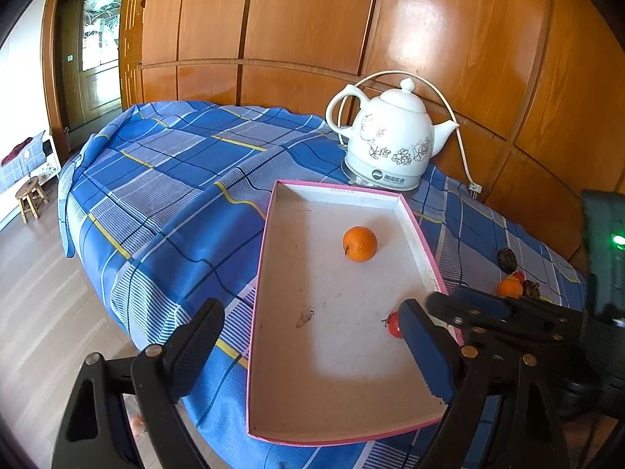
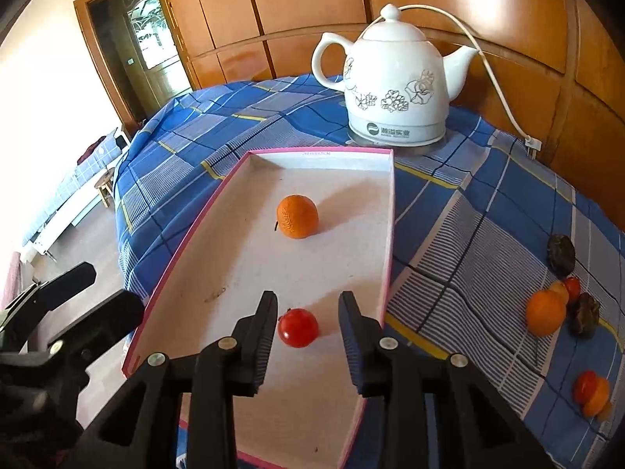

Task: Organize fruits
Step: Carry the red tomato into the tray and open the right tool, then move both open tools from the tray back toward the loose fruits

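Observation:
A pink-rimmed white tray (image 1: 273, 211) (image 2: 391, 195) lies on the blue plaid cloth. An orange (image 1: 360, 243) (image 2: 297, 216) sits in its middle. A small red fruit (image 2: 297, 327) (image 1: 393, 324) lies on the tray floor between the fingers of my right gripper (image 2: 308, 305), which is open around it without touching. My left gripper (image 1: 308, 318) is open and empty over the tray's near-left edge. More fruits lie on the cloth to the right: an orange (image 2: 545, 312) (image 1: 510, 287), dark fruits (image 2: 561, 255), and a red and orange pair (image 2: 591, 391).
A white floral electric kettle (image 1: 390, 144) (image 2: 394, 90) stands behind the tray, its cord running to a plug (image 2: 533, 144). Wooden wall panels (image 1: 312, 19) rise behind the table. The table edge drops to the floor on the left, with a small stool (image 1: 29, 195).

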Motion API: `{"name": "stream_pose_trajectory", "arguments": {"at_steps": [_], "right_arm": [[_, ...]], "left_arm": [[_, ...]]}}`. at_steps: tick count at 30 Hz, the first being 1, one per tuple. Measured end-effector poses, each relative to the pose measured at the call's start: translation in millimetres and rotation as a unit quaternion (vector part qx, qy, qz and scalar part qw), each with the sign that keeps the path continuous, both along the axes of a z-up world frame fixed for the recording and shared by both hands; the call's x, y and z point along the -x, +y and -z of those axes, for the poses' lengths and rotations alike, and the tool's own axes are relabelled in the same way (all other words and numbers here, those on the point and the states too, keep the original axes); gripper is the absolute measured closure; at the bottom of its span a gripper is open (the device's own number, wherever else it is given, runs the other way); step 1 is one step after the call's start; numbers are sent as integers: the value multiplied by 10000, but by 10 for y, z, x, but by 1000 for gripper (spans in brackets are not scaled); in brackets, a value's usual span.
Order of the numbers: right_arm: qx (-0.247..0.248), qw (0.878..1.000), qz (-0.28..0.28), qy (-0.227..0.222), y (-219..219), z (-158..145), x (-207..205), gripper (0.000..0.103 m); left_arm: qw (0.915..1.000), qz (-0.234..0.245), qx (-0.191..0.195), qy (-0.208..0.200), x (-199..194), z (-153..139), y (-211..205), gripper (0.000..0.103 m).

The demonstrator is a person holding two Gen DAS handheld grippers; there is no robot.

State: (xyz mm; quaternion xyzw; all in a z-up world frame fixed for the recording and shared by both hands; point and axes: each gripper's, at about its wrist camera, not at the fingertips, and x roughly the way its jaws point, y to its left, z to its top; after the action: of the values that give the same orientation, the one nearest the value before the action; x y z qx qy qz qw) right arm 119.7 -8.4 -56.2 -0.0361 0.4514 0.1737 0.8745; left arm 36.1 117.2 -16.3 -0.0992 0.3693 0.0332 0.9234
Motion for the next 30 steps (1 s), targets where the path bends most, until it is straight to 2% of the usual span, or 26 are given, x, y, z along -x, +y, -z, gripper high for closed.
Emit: {"name": "stream_pose_trajectory", "arguments": {"at_steps": [6, 12, 15, 18, 22, 26, 30], "right_arm": [[-31, 9989, 443, -139, -346, -98, 300, 71], [35, 9922, 1207, -310, -886, -226, 744, 70], [65, 9822, 1838, -376, -1281, -293, 959, 71], [-16, 9647, 2611, -336, -1773, -345, 1210, 70], [3, 9463, 3214, -340, -2179, -404, 1492, 70], [-27, 9385, 3435, -343, -2355, -419, 1629, 70], [-73, 9402, 3386, -355, -2404, -425, 1625, 71]], "left_arm": [[9999, 132, 24, -35, 28, -4, -62, 12], [9992, 390, 4, -58, 86, -27, -230, 13], [9989, 446, 51, -103, 125, -46, -279, 13], [9983, 550, 102, -154, 160, -87, -325, 13], [9967, 786, 153, -164, 201, -121, -413, 13], [9934, 1109, 133, -262, 263, -175, -564, 13], [9878, 1514, -19, -352, 299, -259, -789, 12]]}}
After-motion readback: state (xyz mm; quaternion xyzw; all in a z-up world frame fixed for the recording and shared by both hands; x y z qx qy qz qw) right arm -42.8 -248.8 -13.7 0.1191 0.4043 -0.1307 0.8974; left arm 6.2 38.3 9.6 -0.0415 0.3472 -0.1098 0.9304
